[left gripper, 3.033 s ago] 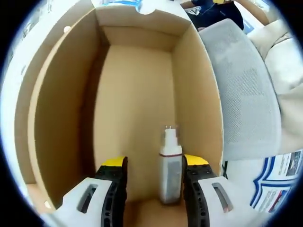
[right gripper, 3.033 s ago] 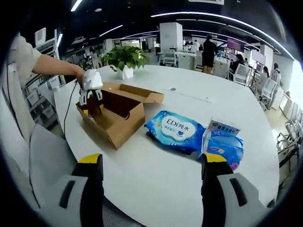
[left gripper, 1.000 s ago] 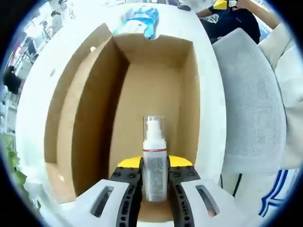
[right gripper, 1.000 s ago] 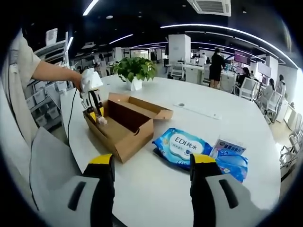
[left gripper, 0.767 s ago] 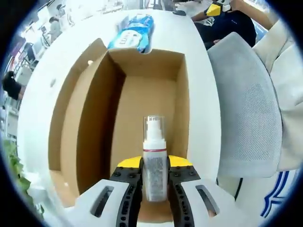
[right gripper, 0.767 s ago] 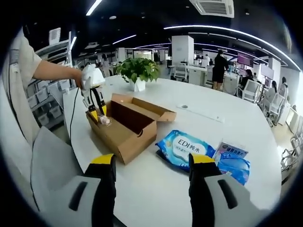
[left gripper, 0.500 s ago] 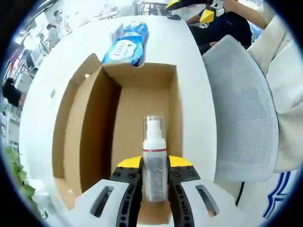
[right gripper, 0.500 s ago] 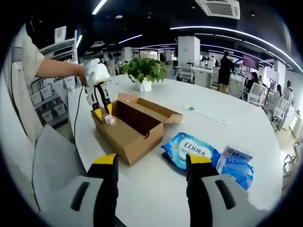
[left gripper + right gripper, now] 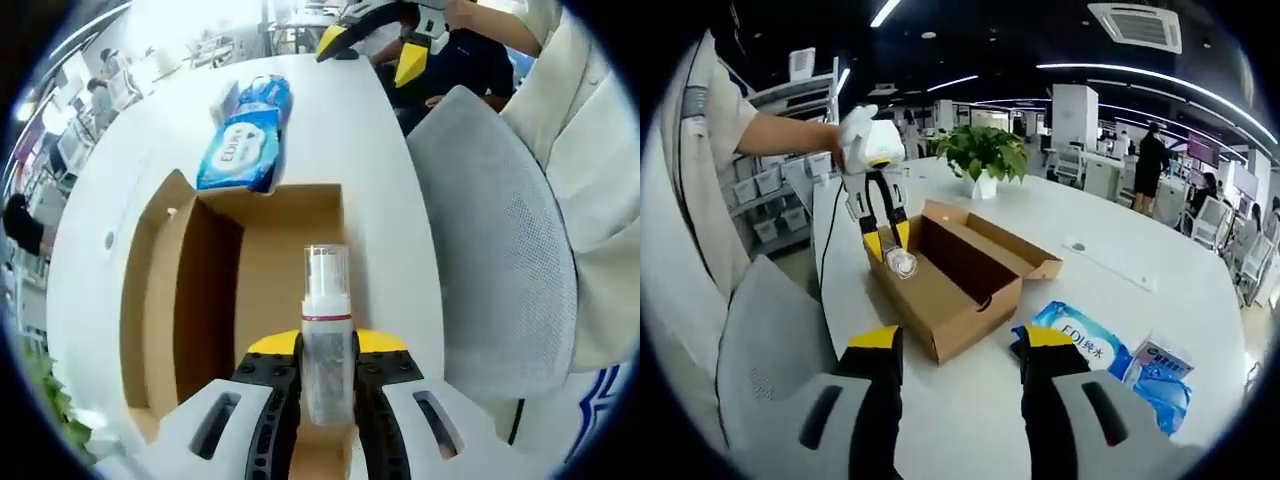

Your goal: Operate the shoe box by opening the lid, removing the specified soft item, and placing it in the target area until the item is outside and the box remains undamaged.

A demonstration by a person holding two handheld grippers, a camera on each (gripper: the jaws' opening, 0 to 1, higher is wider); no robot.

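Observation:
My left gripper (image 9: 326,360) is shut on a small clear spray bottle (image 9: 326,330) with a white pump and clear cap, held above the open brown shoe box (image 9: 290,230). In the right gripper view the same bottle (image 9: 901,263) hangs from the left gripper (image 9: 886,240) just over the near end of the box (image 9: 960,275), whose lid (image 9: 1005,240) is folded back. My right gripper (image 9: 958,345) is open with nothing between its jaws, well back from the box near the table's edge; its yellow-tipped jaws also show in the left gripper view, where the right gripper (image 9: 372,45) is far off.
A blue wet-wipes pack (image 9: 243,150) lies beyond the box on the white round table (image 9: 340,130); the wipes pack (image 9: 1080,345) and a blue tissue pack (image 9: 1160,375) sit to the box's right. A grey chair (image 9: 500,250) stands beside the table. A potted plant (image 9: 985,160) stands further back.
The left gripper has lifted the bottle higher, out of the box, so the box looks smaller below it. The right gripper's view has shifted towards the box; its jaws stay open.

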